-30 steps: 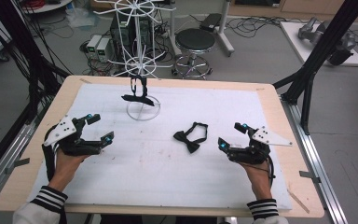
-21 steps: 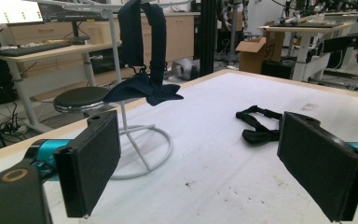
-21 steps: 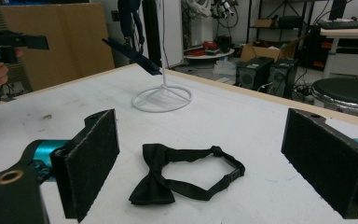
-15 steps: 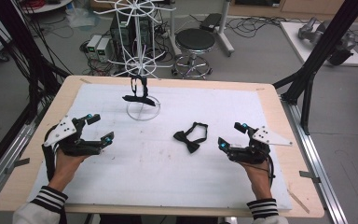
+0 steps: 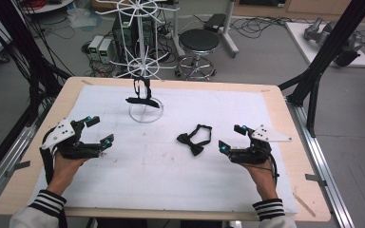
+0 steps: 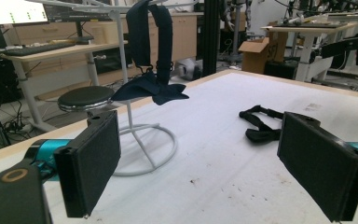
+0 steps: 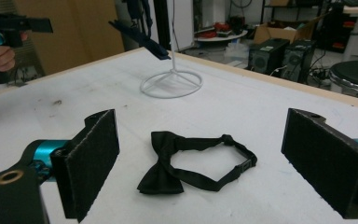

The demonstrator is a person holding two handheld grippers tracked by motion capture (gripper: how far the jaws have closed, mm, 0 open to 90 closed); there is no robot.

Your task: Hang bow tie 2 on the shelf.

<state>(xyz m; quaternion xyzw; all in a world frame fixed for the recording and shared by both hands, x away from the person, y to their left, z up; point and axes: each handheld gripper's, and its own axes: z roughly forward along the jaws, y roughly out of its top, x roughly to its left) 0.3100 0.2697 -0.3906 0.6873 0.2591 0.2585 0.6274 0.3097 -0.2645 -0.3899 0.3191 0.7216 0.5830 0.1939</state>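
A black bow tie (image 5: 194, 138) (image 7: 191, 161) (image 6: 259, 126) with its strap looped lies flat on the white mat, right of centre. A second, dark blue bow tie (image 5: 142, 95) (image 6: 150, 88) (image 7: 140, 39) hangs by its strap from the white wire stand (image 5: 145, 71) (image 6: 135, 135) (image 7: 172, 81) at the back. My right gripper (image 5: 229, 137) (image 7: 205, 163) rests on the mat just right of the black bow tie, jaws open and empty. My left gripper (image 5: 100, 130) (image 6: 209, 158) sits at the left, open and empty, pointing toward the stand.
The white mat (image 5: 171, 180) covers most of the wooden table (image 5: 290, 156). Black frame struts (image 5: 323, 61) rise at the table's right and left. A round stool (image 5: 198, 42) and computer boxes (image 5: 100, 47) stand on the floor behind the table.
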